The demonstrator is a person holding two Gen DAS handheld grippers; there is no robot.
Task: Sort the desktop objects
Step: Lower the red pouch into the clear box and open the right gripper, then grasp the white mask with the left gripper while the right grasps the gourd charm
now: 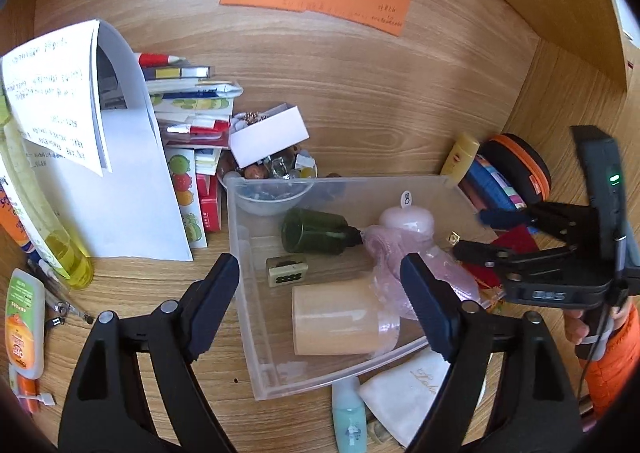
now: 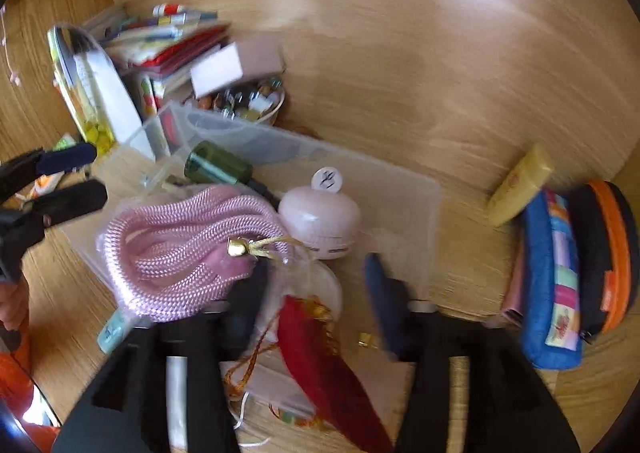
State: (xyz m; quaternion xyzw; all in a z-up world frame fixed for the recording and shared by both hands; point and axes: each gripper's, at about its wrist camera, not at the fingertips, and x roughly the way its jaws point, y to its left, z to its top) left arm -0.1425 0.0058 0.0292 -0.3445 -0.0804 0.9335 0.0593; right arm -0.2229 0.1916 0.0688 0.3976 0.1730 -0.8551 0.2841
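The soft pink braided cord bundle (image 2: pixel 180 237) looks light and floppy; best gripped mid-coil. Both the left gripper (image 1: pixel 320 305) and the right gripper (image 2: pixel 316 289) stand wide, empty.

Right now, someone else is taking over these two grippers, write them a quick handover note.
Left gripper: open, empty, above the near end of the clear plastic bin.
Right gripper: open, empty, at the bin's right side.
In the bin: green bottle, pink rope in its bag, pink round case, beige cylinder, mahjong tile.
Left to sort: red pouch, yellow tube, blue pouch.
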